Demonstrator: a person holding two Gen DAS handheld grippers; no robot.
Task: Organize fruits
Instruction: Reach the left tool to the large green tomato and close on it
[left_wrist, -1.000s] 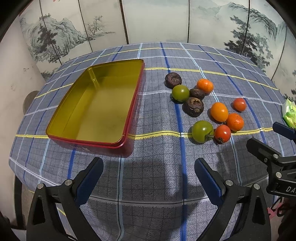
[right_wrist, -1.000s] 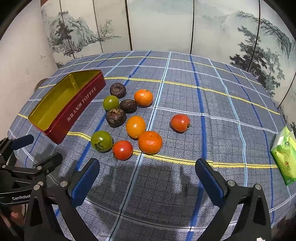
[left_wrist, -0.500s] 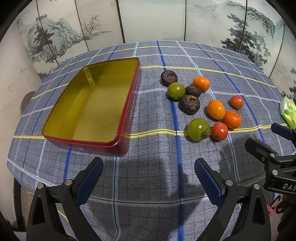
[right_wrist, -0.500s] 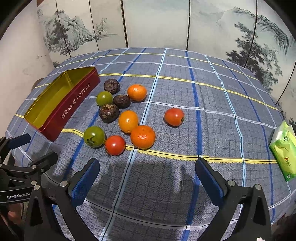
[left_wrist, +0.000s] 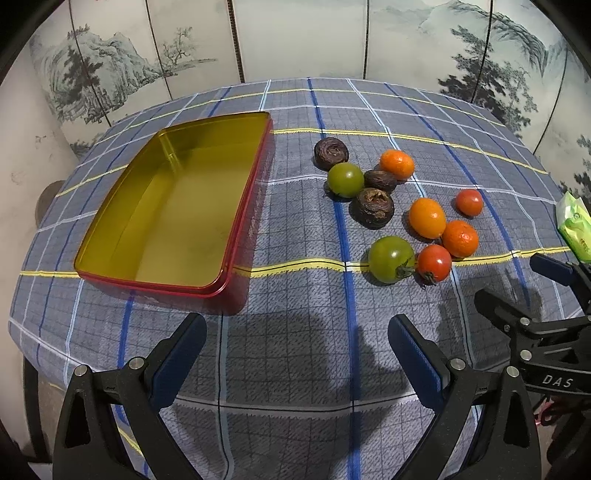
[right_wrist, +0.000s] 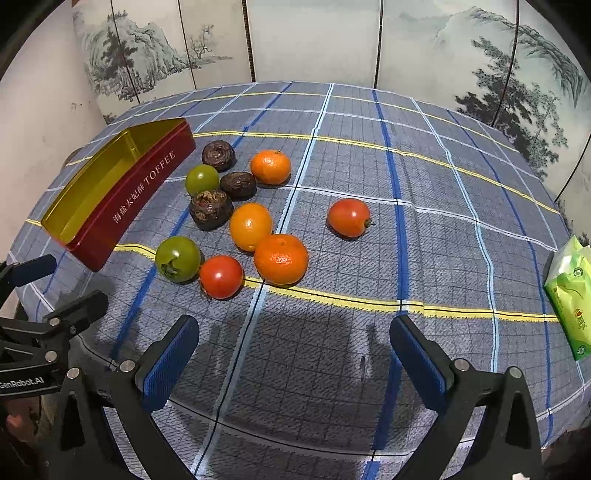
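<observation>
An empty red tin with a gold inside (left_wrist: 110, 236) lies on the left of the checked tablecloth; it also shows in the right wrist view (right_wrist: 147, 177). Right of it lies a loose cluster of fruit: green tomatoes (left_wrist: 391, 259) (right_wrist: 178, 258), red tomatoes (left_wrist: 434, 263) (right_wrist: 349, 217), tangerines (left_wrist: 460, 238) (right_wrist: 280, 258), an orange fruit (left_wrist: 427, 218) and dark wrinkled fruits (left_wrist: 373, 207) (right_wrist: 210, 208). My left gripper (left_wrist: 297, 343) is open and empty above the near cloth. My right gripper (right_wrist: 293, 347) is open and empty, just short of the fruit.
A green packet (right_wrist: 569, 295) lies at the table's right edge and shows in the left wrist view (left_wrist: 574, 229). A painted folding screen (left_wrist: 295, 37) stands behind the round table. Each gripper shows at the other view's side edge.
Both grippers have drifted slightly; the fruit and tin shift a little left and down in the views. Nothing on the table has moved. Both grippers stay open.
</observation>
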